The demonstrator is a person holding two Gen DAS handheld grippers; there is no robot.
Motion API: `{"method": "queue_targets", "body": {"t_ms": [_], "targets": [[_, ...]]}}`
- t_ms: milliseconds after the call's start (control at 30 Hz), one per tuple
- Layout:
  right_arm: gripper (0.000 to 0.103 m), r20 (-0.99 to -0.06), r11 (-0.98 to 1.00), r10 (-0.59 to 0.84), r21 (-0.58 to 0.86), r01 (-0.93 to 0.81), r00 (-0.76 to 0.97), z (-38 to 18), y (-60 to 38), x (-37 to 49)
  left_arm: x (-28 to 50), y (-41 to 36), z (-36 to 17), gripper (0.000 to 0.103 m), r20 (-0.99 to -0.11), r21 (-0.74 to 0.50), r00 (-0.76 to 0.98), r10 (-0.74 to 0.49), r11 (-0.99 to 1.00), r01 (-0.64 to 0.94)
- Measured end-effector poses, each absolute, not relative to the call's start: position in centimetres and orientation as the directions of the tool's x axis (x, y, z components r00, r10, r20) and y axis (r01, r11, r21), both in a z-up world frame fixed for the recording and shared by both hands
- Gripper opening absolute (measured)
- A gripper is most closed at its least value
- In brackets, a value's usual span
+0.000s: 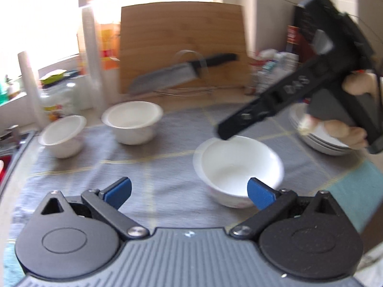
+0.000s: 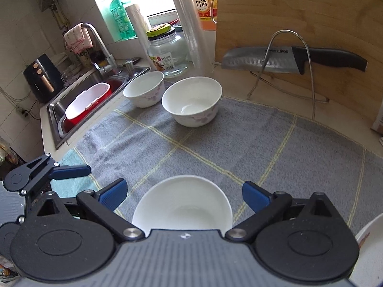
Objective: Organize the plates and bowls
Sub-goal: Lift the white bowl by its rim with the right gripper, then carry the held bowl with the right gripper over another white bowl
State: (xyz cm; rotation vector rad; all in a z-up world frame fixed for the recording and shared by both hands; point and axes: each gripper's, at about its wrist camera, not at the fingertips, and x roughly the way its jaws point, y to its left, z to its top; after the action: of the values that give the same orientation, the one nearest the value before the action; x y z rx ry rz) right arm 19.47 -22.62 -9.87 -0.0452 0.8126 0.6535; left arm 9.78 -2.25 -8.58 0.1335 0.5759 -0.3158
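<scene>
White bowls sat on a grey towel [image 2: 215, 138] with thin yellow lines, spread over the kitchen counter. The left gripper [image 1: 189, 192] was spread wide with nothing between its blue pads [image 1: 121, 190]. It hung over the towel, and the near bowl [image 1: 239, 167] stood just ahead of its right pad. The right gripper [image 2: 184, 195] was spread wide too, and held nothing. That same near bowl [image 2: 183, 205] stood upright on the towel below it, between its two fingers but not touching them.

Two more bowls stood at the far edge of the towel, close together. One far bowl [image 2: 191, 100] had pale purple flowers on its side. The other far bowl [image 2: 144, 91] was nearer the sink [image 2: 79, 100], which had a red and white tub inside.

A stack of plates [image 1: 320, 141] sat at the right side, partly hidden behind the hand [image 1: 352, 131] on the right gripper's handle.

Behind the towel, a wooden cutting board [image 2: 299, 24] leaned up against the wall. A big knife [image 2: 287, 59] with a black handle lay across a wire rack in front of it. A glass jar [image 2: 167, 52] stood near the far bowls
</scene>
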Motion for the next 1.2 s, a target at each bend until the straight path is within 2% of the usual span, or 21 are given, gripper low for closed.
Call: {"method": "queue_targets", "body": {"t_ms": [233,400,700,1200], "targets": [[0.103,-0.682,0.831,0.490,0.179,-0.526,0.543,-8.6,-20.4,21.4,15.3,1.6,-8.8,0.102,-0.544,0.059,0.814,-0.202,0.959,0.278],[0.103,-0.680,0.861,0.443,0.139,-0.490,0.585,-8.1,-18.5,23.5,19.7,2.8,-9.5,0.102,-0.535,0.108,0.817,-0.214,0.942,0.317],[0.103,-0.672,0.883,0.430,0.173,-0.437,0.603,-8.4,-16.5,28.3,25.1,3.0,-11.3,0.102,-0.552,0.121,0.790,-0.266,0.912,0.392],[0.103,-0.699,0.872,0.442,0.188,-0.451,0.563,-10.6,-14.1,34.3,28.4,2.6,-12.9,0.102,-0.574,0.100,0.768,-0.286,0.906,0.412]]}}
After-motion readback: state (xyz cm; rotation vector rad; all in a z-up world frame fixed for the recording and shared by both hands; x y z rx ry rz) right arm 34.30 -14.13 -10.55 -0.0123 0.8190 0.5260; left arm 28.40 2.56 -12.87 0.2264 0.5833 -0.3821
